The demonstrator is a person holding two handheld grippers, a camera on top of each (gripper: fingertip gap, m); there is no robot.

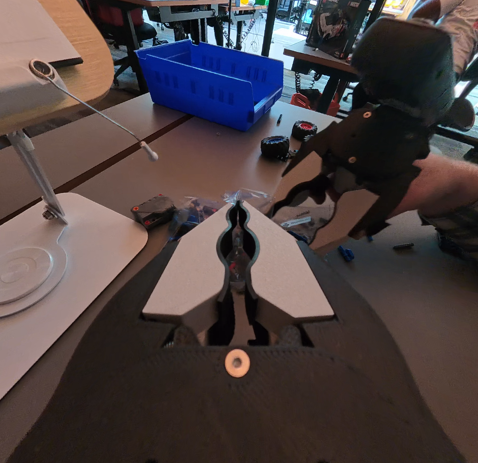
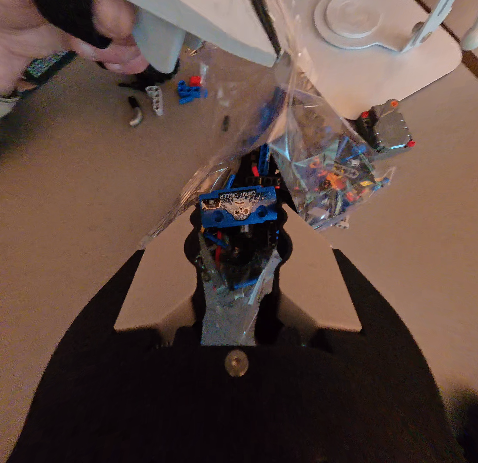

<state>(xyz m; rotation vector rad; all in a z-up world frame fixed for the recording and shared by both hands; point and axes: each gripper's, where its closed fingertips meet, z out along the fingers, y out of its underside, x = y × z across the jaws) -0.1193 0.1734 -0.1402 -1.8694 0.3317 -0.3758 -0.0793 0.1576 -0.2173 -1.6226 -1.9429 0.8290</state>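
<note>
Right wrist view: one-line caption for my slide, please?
Right gripper open around a clear bag of toy bricks above a tan table; loose bricks lie beyond.

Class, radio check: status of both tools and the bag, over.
Left tool shut on clear bag. Right tool open around bag's blue plate. Grey block and loose bricks close by.

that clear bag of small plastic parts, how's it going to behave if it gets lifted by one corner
The clear bag looks thin and crinkled, so it would probably hang floppy rather than keep its shape. The loose parts inside would likely slide to the lowest point and swing it. The glossy film may be slippery, though the left gripper is pinched on a gathered corner.
</note>
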